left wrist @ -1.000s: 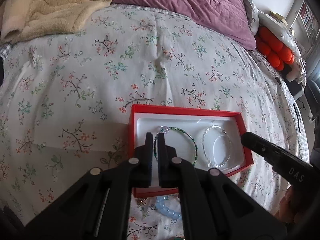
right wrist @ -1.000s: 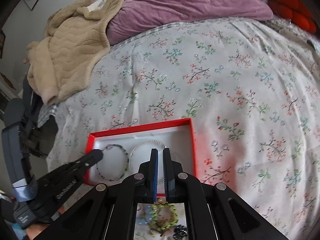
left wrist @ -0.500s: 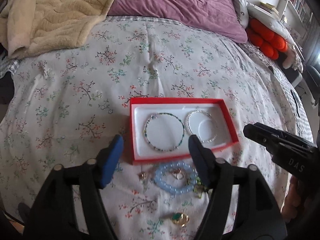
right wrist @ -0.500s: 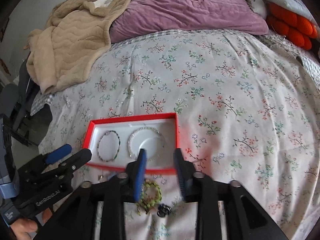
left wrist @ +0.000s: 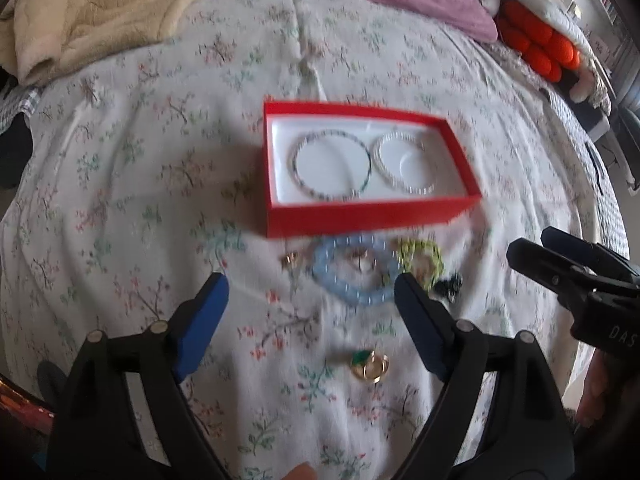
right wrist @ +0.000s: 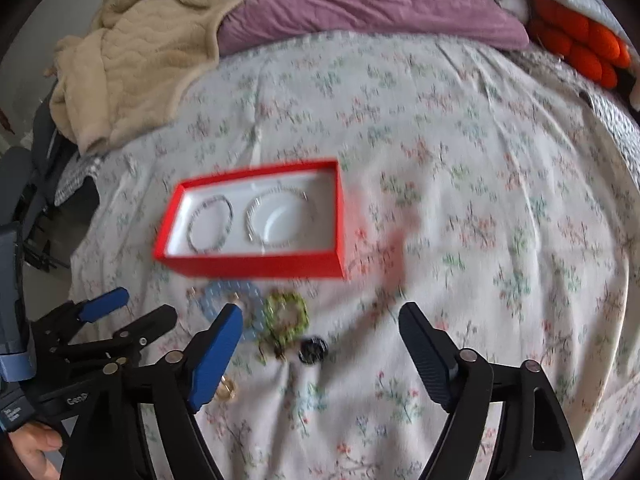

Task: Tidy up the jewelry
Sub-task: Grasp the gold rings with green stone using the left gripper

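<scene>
A red box (left wrist: 360, 216) (right wrist: 256, 266) with a white inside lies on the floral bedspread. It holds a dark beaded bracelet (left wrist: 296, 152) (right wrist: 230, 212) and a silver bracelet (left wrist: 384, 168) (right wrist: 252, 216). In front of it lie a pale blue bead bracelet (left wrist: 340, 292) (right wrist: 208, 300), a green bracelet (left wrist: 436, 258) (right wrist: 272, 308), a small black piece (left wrist: 450, 284) (right wrist: 314, 350) and gold rings (left wrist: 370, 364) (right wrist: 226, 390). My left gripper (left wrist: 310, 280) (right wrist: 144, 304) and right gripper (right wrist: 320, 312) (left wrist: 532, 246) hover above this loose jewelry, jaws opening wide, gripping nothing.
A beige blanket (right wrist: 132, 64) and a purple duvet (right wrist: 360, 4) are heaped at the far end of the bed. An orange cushion (left wrist: 536, 44) lies at the far right. A small gold piece (left wrist: 290, 260) lies left of the blue bracelet. Bare bedspread (right wrist: 500, 220) stretches right of the box.
Both grippers went from shut to wide open and drew back from the box towards the near side. The loose jewelry in front of the box came into view.
</scene>
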Demonstrator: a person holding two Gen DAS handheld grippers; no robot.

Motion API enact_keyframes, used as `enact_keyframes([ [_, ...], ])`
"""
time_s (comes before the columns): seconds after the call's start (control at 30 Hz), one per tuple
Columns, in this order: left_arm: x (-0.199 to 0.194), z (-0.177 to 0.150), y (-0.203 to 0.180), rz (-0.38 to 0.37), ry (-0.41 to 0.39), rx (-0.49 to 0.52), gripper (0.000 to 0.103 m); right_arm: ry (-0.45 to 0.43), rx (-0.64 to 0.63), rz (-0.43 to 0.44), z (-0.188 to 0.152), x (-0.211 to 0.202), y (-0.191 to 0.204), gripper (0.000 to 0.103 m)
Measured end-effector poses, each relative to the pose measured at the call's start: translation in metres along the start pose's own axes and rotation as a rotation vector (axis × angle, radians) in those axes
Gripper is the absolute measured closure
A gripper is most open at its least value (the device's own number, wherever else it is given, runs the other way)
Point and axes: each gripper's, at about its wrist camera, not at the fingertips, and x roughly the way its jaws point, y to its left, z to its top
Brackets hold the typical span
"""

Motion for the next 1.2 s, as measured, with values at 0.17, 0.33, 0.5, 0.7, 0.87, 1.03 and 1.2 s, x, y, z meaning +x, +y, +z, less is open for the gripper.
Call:
enact_keyframes([
  [0.17,0.006,-0.010,-0.002,0.005,0.035,0.017,0.017,0.059,-0.020,-0.042,-0.014,0.009,-0.002,0.019],
  [0.33,0.014,-0.016,0.001,-0.010,0.085,0.011,0.017,0.092,-0.049,-0.072,-0.024,0.015,-0.005,0.018],
  [0.5,0.022,-0.021,0.007,-0.025,0.127,-0.001,0.017,0.123,-0.052,-0.090,-0.029,0.021,-0.009,0.018],
  [0.7,0.030,-0.022,0.013,-0.053,0.168,-0.035,0.017,0.147,-0.040,-0.103,-0.031,0.027,-0.015,0.018],
  [0.87,0.037,-0.021,0.015,-0.108,0.185,-0.071,0.017,0.157,-0.037,-0.099,-0.029,0.031,-0.016,0.018],
  [1.03,0.038,-0.024,0.003,-0.203,0.212,-0.056,0.020,0.163,-0.035,-0.095,-0.027,0.033,-0.016,0.018],
  [1.2,0.049,-0.031,-0.018,-0.226,0.266,-0.009,0.039,0.162,-0.031,-0.097,-0.026,0.034,-0.018,0.018],
])
